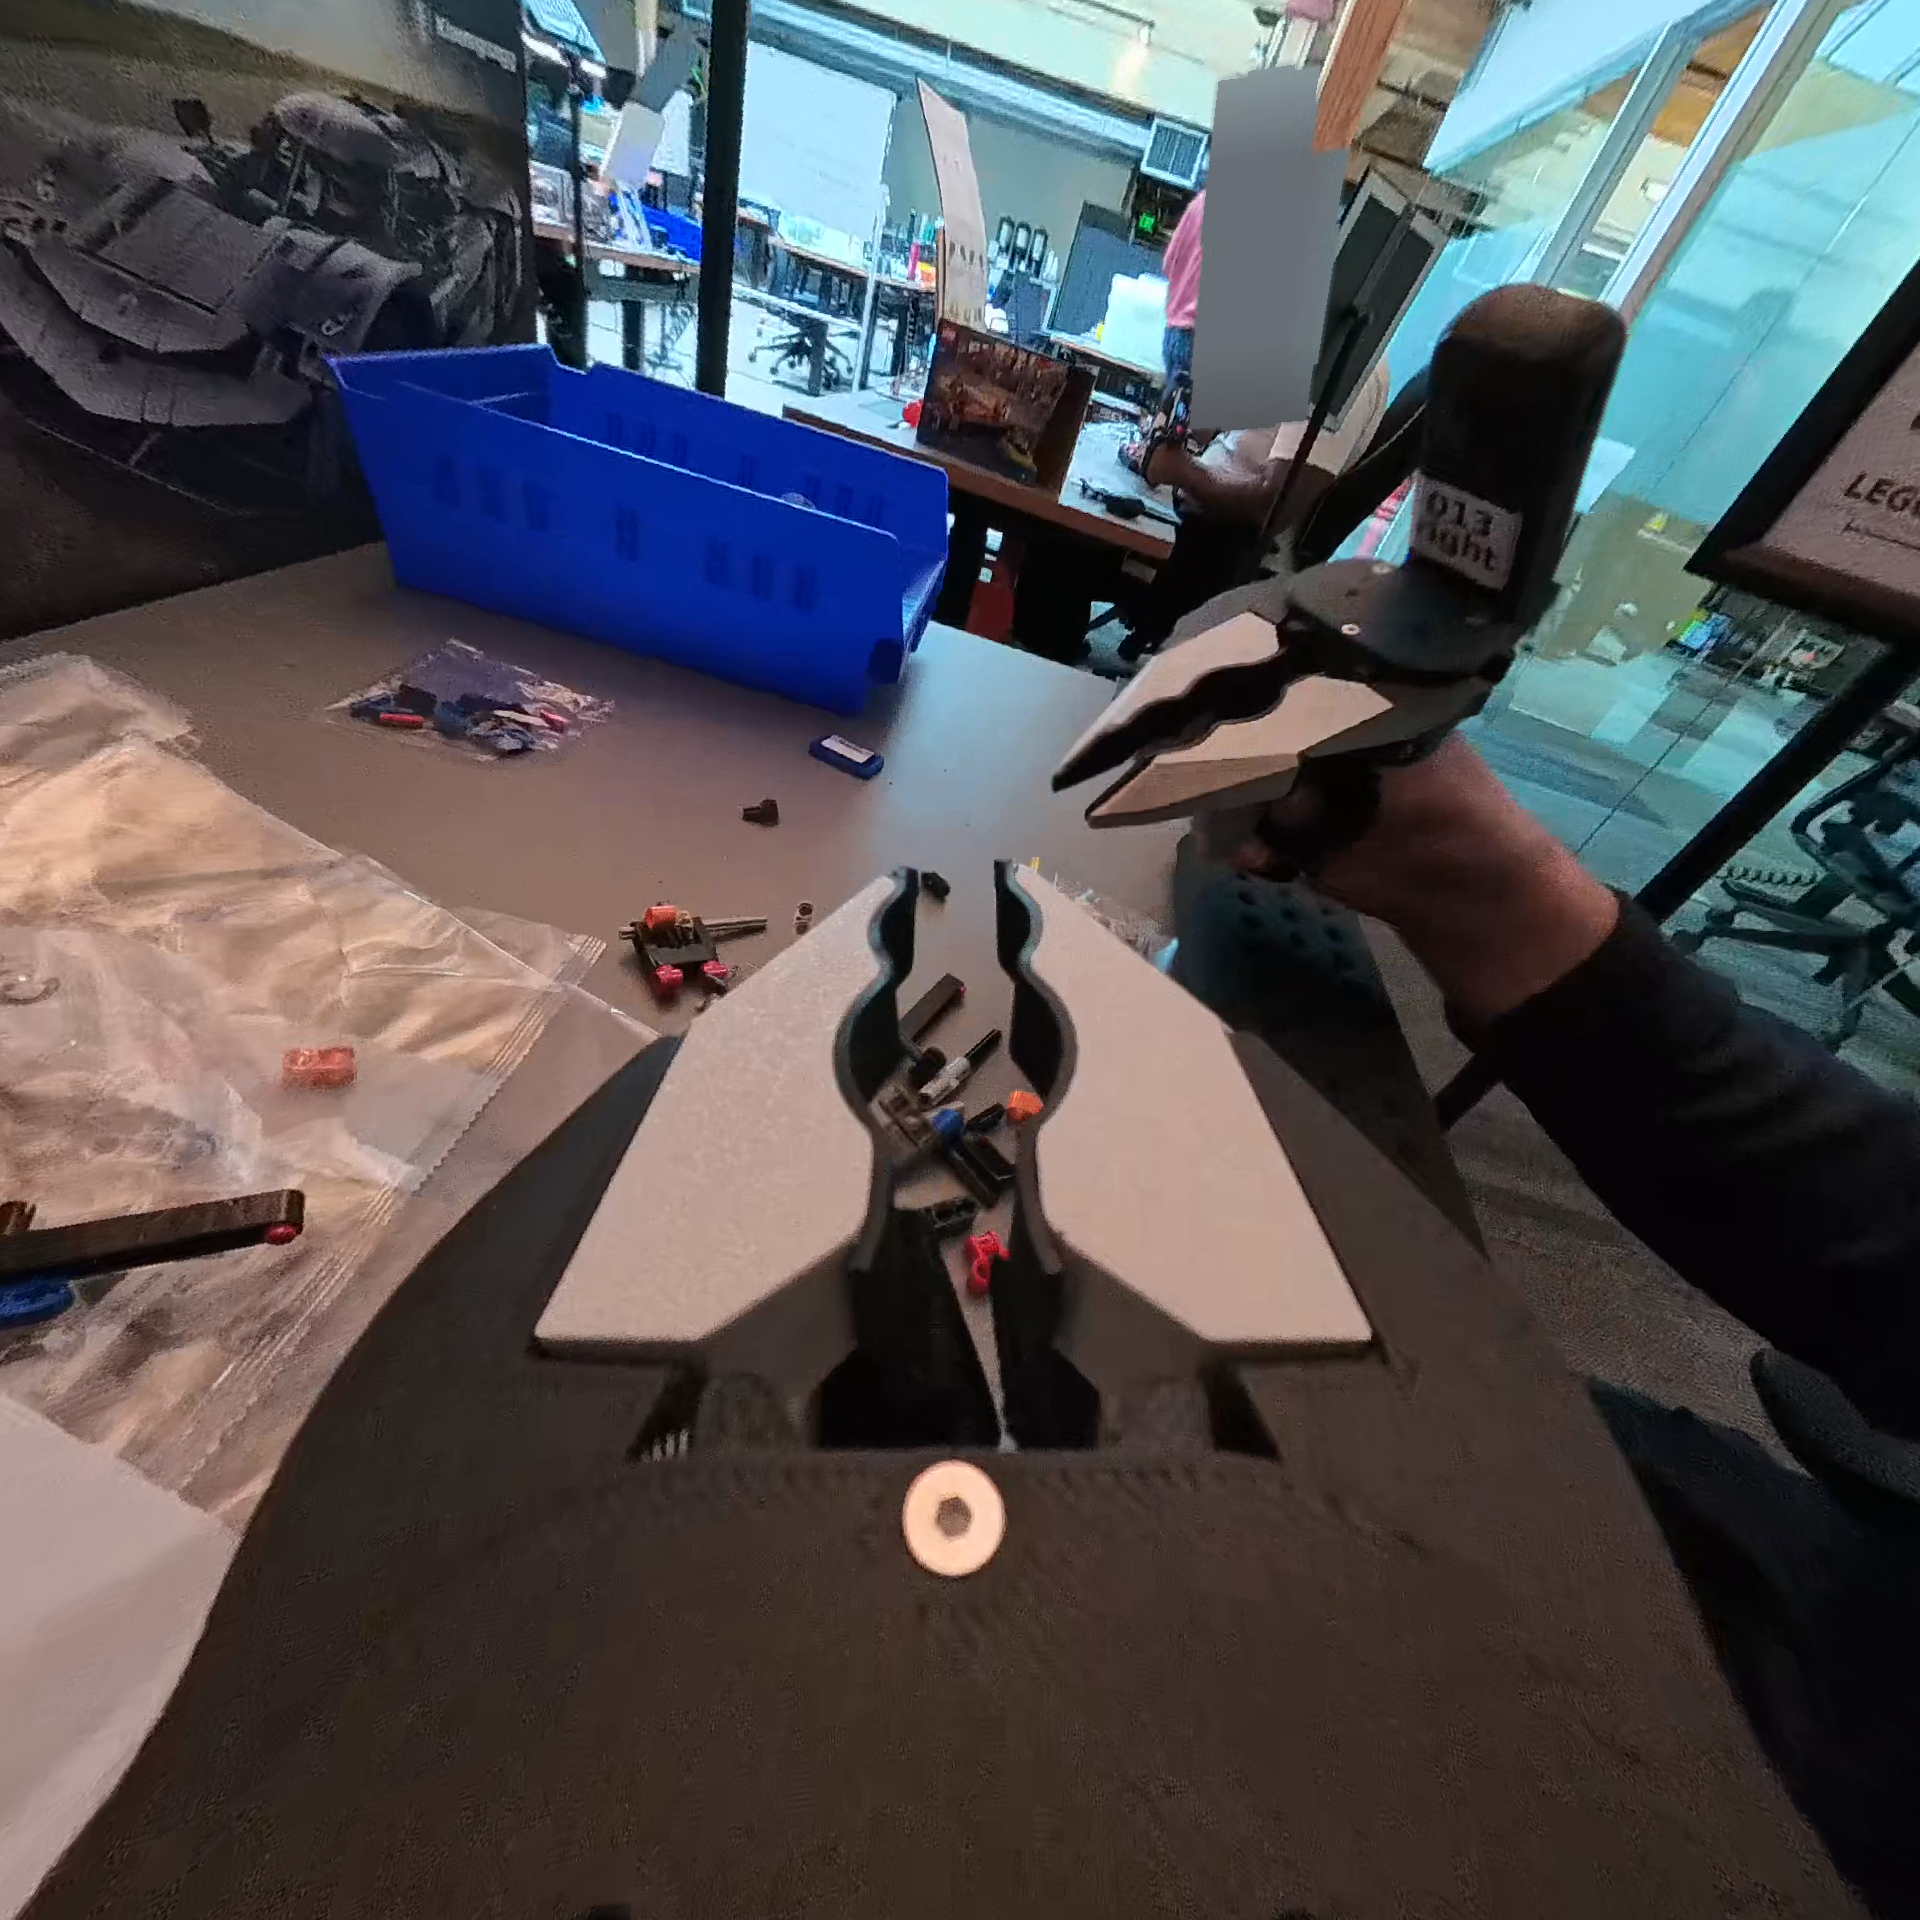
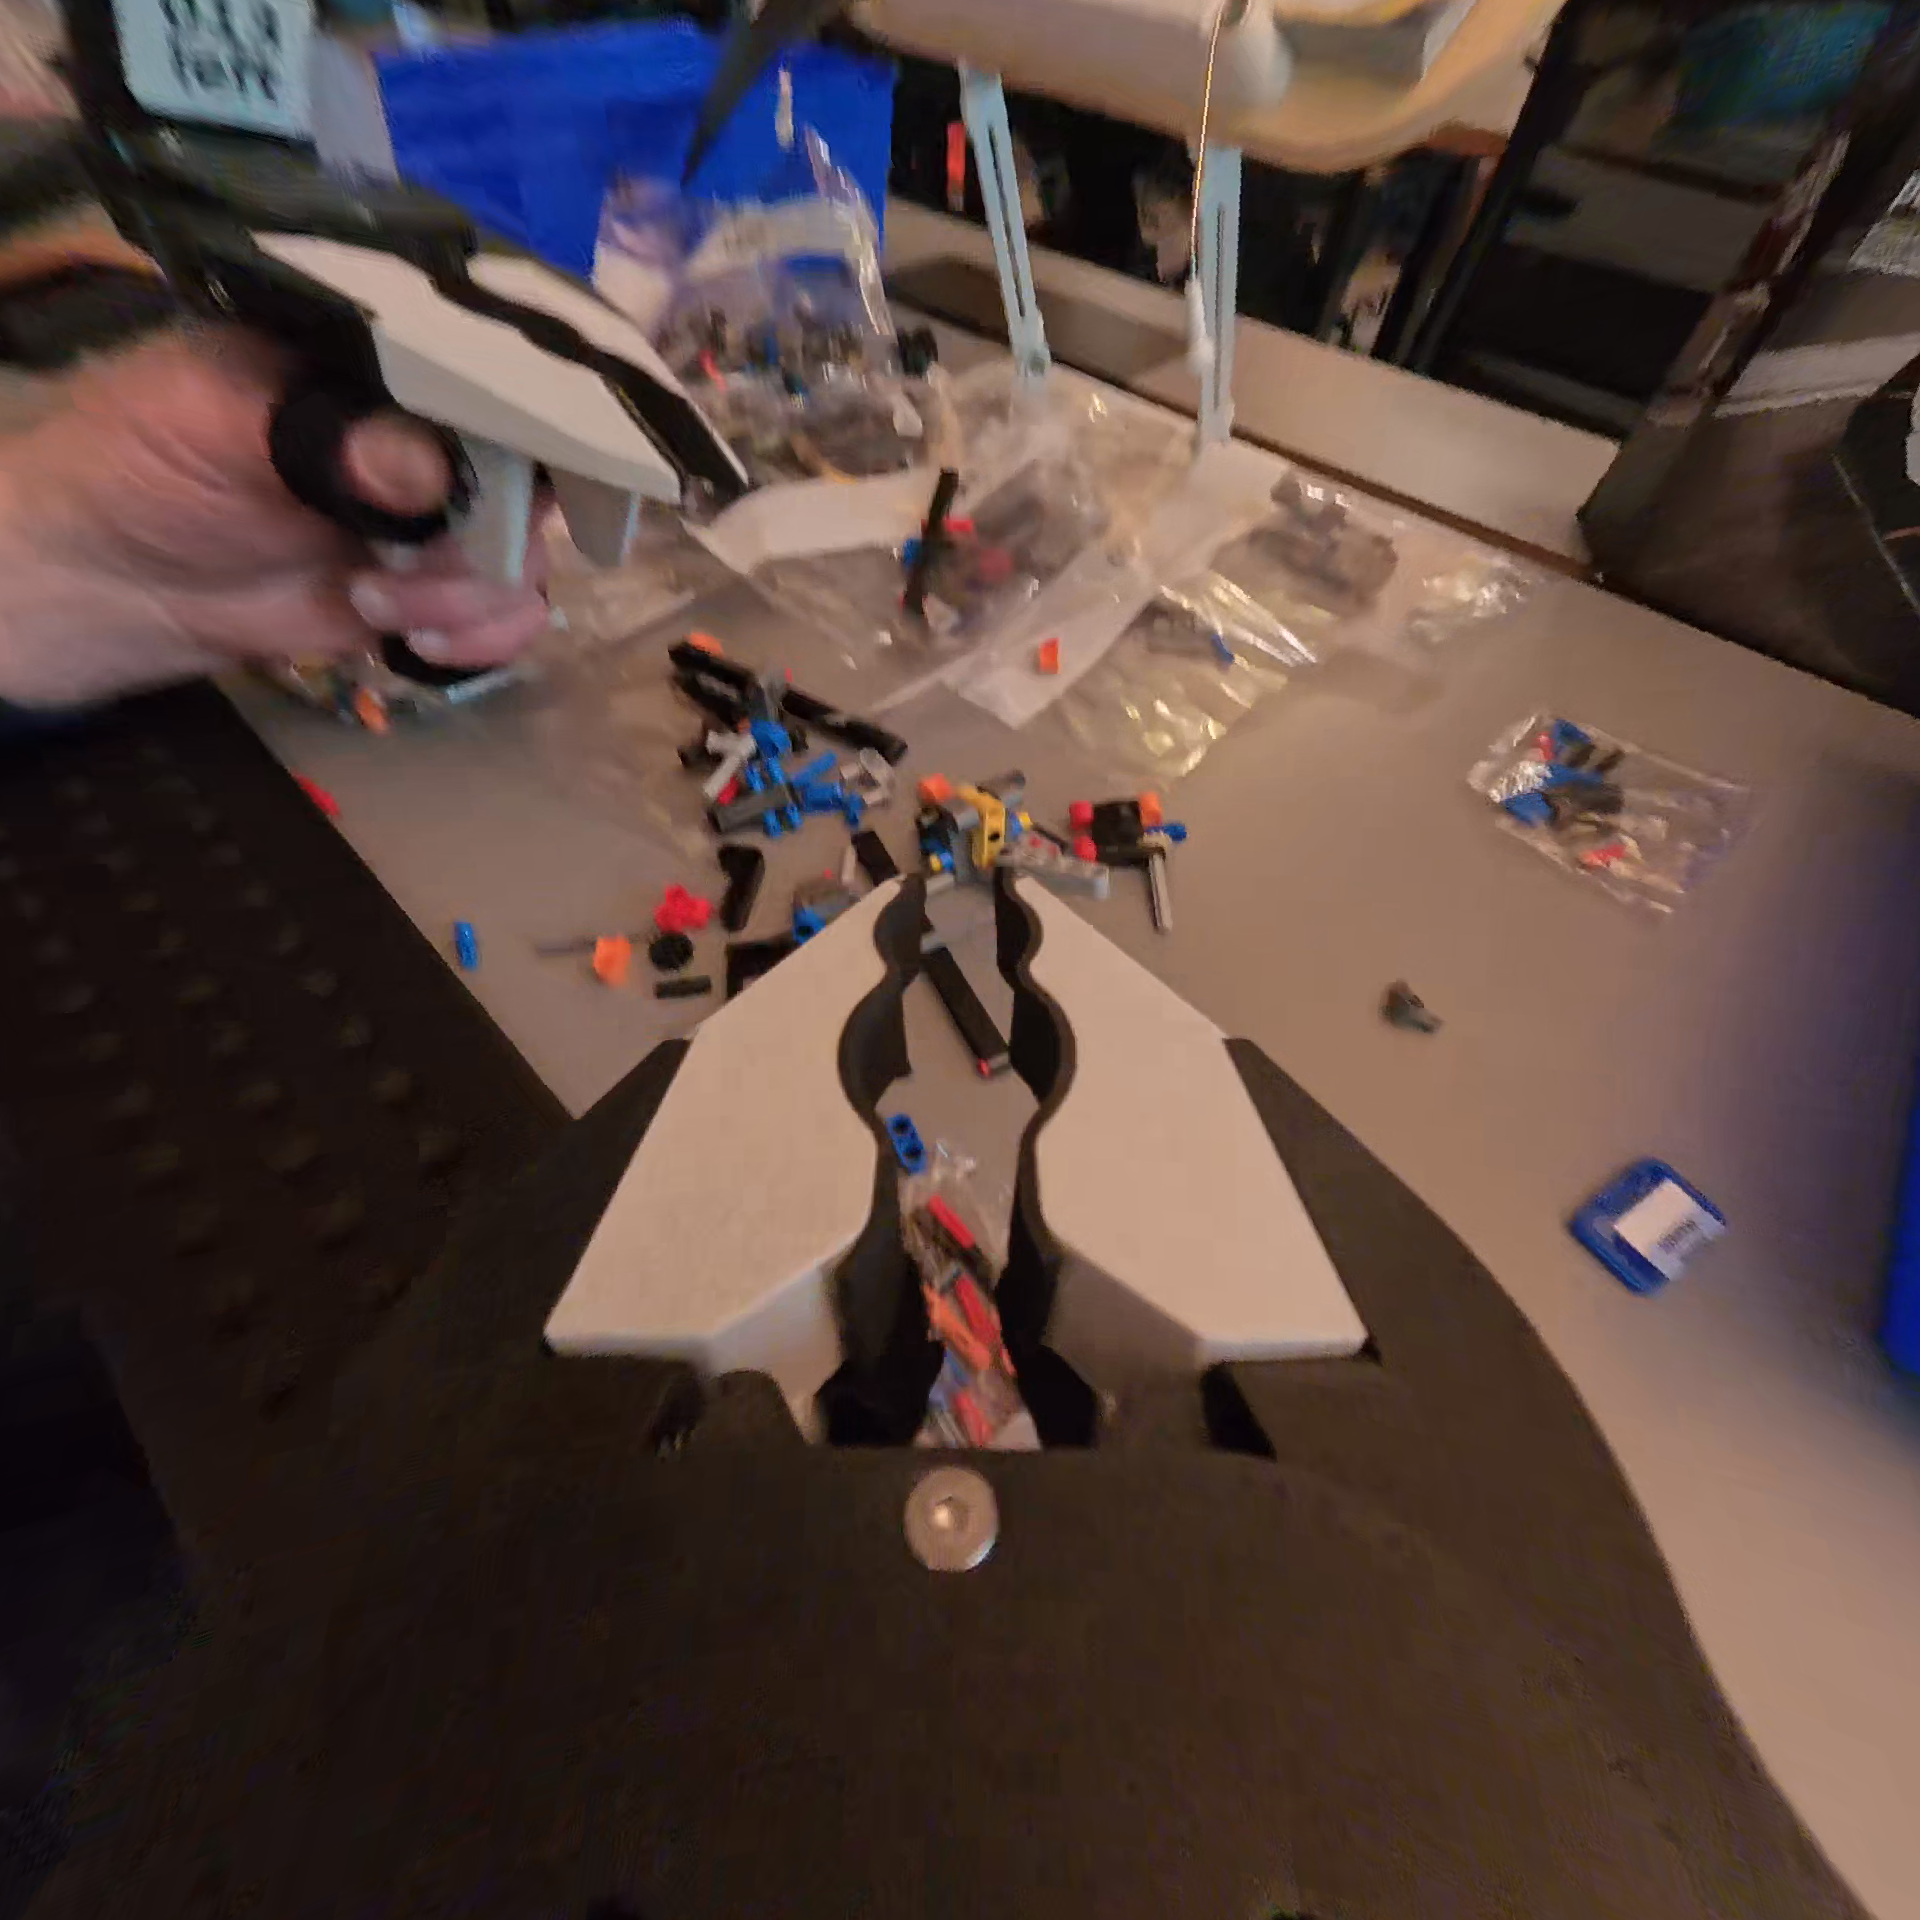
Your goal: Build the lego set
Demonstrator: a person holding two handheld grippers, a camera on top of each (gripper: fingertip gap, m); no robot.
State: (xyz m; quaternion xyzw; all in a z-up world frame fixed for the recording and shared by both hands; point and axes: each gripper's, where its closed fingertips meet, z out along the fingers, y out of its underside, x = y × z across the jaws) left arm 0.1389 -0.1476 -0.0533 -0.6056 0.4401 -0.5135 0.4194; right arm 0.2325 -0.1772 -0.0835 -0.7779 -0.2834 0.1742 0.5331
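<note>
My left gripper (image 1: 958, 878) is open a little and empty, held above loose Lego pieces (image 1: 951, 1122) that show through its gap. A small black build with red and orange parts (image 1: 675, 945) lies just left of its tips. My right gripper (image 2: 956, 885) is also slightly open and empty, over a black beam (image 2: 966, 1003) and a small bag of pieces (image 2: 956, 1278). Ahead of it lie a yellow-grey build (image 2: 982, 826), the black build (image 2: 1117, 826) and a pile of loose pieces (image 2: 779, 769). The right gripper (image 1: 1081, 798) hangs in the air at right; the left gripper (image 2: 717, 473) at upper left.
A blue bin (image 1: 644, 520) stands at the back of the grey table (image 1: 623, 810). Clear plastic bags (image 1: 208, 935) cover the left side, with an orange piece (image 1: 317, 1067) and a black beam (image 1: 156, 1236). A small sealed bag (image 2: 1605, 805) and a blue tag (image 2: 1647, 1226) lie at right. Spacing between my two grippers at the tips: around 11 cm.
</note>
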